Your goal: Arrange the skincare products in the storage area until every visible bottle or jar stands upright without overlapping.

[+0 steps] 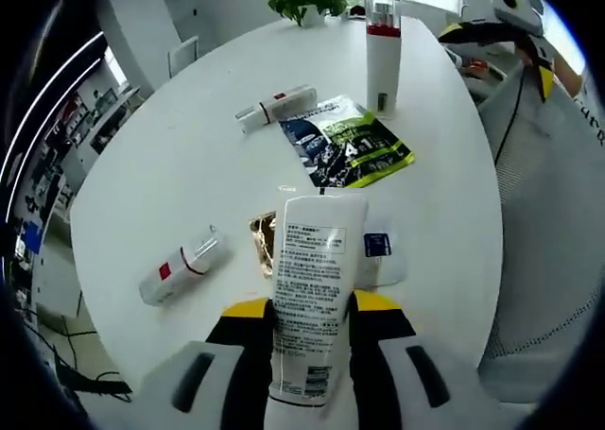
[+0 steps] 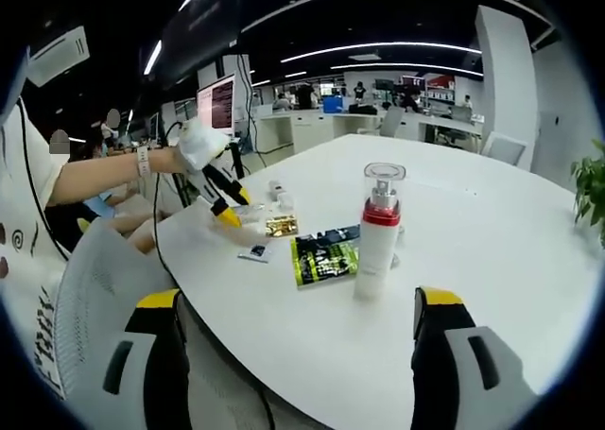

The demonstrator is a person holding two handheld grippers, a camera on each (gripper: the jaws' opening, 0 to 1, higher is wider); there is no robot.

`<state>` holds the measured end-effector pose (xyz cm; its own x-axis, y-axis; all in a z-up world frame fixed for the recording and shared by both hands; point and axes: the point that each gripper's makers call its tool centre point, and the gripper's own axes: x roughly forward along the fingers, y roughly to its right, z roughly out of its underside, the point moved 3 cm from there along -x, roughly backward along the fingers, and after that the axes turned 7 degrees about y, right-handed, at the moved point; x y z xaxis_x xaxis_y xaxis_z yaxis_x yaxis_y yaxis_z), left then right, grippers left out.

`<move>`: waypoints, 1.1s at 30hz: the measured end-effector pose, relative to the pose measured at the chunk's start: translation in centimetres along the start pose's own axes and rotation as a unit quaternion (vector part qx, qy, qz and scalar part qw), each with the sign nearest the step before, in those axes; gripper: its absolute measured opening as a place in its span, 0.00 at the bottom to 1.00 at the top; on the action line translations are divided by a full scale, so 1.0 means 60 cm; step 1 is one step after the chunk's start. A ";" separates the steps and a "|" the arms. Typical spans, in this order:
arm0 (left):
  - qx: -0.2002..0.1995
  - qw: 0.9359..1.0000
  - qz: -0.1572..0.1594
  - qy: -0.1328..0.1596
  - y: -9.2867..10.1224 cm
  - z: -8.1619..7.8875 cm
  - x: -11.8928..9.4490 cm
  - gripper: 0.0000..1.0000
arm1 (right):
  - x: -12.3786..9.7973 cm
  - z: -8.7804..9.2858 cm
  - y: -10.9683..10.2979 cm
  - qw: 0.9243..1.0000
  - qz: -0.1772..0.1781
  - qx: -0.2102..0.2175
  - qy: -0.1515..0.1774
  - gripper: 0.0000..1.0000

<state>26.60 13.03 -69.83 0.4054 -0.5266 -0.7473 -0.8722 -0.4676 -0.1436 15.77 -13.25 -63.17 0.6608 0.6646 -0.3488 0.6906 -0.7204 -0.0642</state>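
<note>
White tube [image 1: 307, 298] gripped in left claw [image 1: 307, 331], right claw [image 2: 298, 340] open, one upright bottle [image 1: 383, 57], two lying bottles [image 1: 276, 107].

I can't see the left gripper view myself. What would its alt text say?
The left gripper clamps a white tube with printed text between its yellow-tipped jaws above a round white table. Beyond it, two small bottles lie on their sides, a tall red-banded pump bottle stands upright, and a dark sachet lies flat.
</note>
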 end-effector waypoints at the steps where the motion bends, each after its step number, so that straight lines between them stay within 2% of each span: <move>1: -0.004 1.000 0.002 0.006 0.005 -0.004 -0.004 0.27 | 0.000 -0.001 0.000 1.000 0.000 -0.001 0.001 1.00; 8: -0.014 0.999 -0.008 0.050 0.044 -0.040 -0.022 0.27 | 0.005 -0.008 -0.005 1.000 -0.004 -0.009 0.005 0.97; 13: -0.042 0.995 0.000 0.086 0.051 -0.048 -0.032 0.27 | 0.004 -0.008 -0.006 1.000 -0.006 -0.008 0.005 0.96; 15: -0.041 0.995 -0.001 0.095 0.064 -0.056 -0.034 0.27 | 0.004 -0.009 -0.006 1.000 -0.006 -0.008 0.006 0.96; 17: -0.051 0.992 0.001 0.113 0.077 -0.067 -0.036 0.27 | 0.004 -0.009 -0.006 1.000 -0.007 -0.009 0.005 0.95; 20: -0.074 0.986 0.011 0.146 0.064 -0.069 -0.039 0.27 | 0.006 -0.007 -0.007 1.000 -0.009 -0.006 0.001 0.93; 30: -0.075 0.981 0.029 0.179 0.075 -0.085 -0.040 0.27 | 0.010 -0.008 -0.012 1.000 -0.019 -0.013 -0.002 0.90; 33: -0.069 0.977 0.047 0.194 0.088 -0.096 -0.035 0.27 | 0.012 -0.008 -0.016 1.000 -0.024 -0.017 -0.003 0.89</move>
<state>22.74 7.57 -65.28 0.4214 -0.7893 -0.4465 -0.8764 -0.4811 0.0234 15.75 -11.97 -62.90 0.6245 0.6973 -0.3518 0.7316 -0.6800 -0.0491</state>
